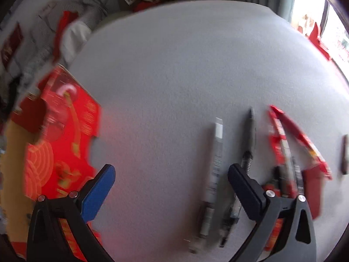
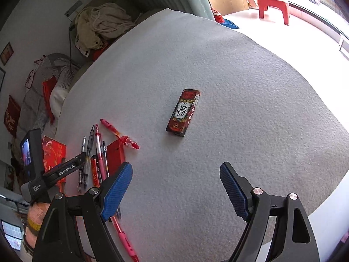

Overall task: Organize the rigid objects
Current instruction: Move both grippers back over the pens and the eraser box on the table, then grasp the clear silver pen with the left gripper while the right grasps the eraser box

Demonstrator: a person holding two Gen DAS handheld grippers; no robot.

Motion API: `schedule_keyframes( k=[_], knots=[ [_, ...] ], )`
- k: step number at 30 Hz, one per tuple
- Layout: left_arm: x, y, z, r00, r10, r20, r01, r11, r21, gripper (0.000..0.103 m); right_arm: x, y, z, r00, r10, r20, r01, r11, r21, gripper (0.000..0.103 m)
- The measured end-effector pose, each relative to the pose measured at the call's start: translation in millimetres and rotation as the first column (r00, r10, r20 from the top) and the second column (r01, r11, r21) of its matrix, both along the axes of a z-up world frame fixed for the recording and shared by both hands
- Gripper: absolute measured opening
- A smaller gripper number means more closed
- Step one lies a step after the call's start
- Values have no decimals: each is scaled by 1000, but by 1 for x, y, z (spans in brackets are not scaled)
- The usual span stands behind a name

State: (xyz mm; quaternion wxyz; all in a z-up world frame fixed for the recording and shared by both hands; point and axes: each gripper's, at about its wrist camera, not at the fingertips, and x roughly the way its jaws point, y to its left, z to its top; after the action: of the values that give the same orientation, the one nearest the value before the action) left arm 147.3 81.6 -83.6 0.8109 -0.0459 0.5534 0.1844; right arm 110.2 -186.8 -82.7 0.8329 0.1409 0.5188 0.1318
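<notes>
Several pens lie side by side on the grey felt table (image 2: 250, 100). In the left wrist view a white pen (image 1: 214, 170) and a grey pen (image 1: 248, 139) lie between my open left gripper's (image 1: 172, 187) fingers, with red pens (image 1: 281, 139) further right. In the right wrist view the pen row (image 2: 96, 152) lies at the left, one red pen (image 2: 118, 134) angled apart. A small red patterned box (image 2: 183, 112) lies mid-table, ahead of my open, empty right gripper (image 2: 176, 187). The left gripper's body (image 2: 54, 172) shows above the pens.
A red card packet (image 1: 63, 135) lies at the table's left edge. A flat red envelope (image 2: 115, 155) lies by the pens. Clothes (image 2: 102, 24) are piled on seats behind the table. A red chair (image 2: 272, 0) stands on the floor far right.
</notes>
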Motion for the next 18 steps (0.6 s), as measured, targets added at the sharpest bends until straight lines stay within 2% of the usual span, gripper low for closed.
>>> schedule_keyframes(
  k=[1,5,7,11,13,14,16,18],
  knots=[
    [-1,-6,-1,1000,-15,2,15,1000,-26,103,1,1,-1,1000,2,2,-2,1000,-8,84],
    [-4,-13,1,998,-37,42,36,999,23,103,19,7,1,1000,-30,4,30,995,-93,83],
    [-8,-12,-1,998,-33,57,34,999,-7,103,33,11,1,998,-57,12,59,988,-141,83],
    [-16,10,-5,994,1,105,10,995,-103,103,70,29,-11,993,-113,-10,106,956,-274,84],
    [-17,9,-6,990,-2,138,15,995,-95,103,83,45,-14,994,-109,18,108,918,-383,84],
    [-18,8,-7,989,-2,151,16,996,-93,103,88,54,-17,996,-93,11,89,895,-437,92],
    [-21,8,-7,986,-3,166,18,996,-87,103,93,61,-22,996,-86,-31,65,902,-427,103],
    [-24,6,-6,984,-1,178,16,996,-83,103,95,60,-21,992,-116,-40,89,903,-420,103]
  ],
)
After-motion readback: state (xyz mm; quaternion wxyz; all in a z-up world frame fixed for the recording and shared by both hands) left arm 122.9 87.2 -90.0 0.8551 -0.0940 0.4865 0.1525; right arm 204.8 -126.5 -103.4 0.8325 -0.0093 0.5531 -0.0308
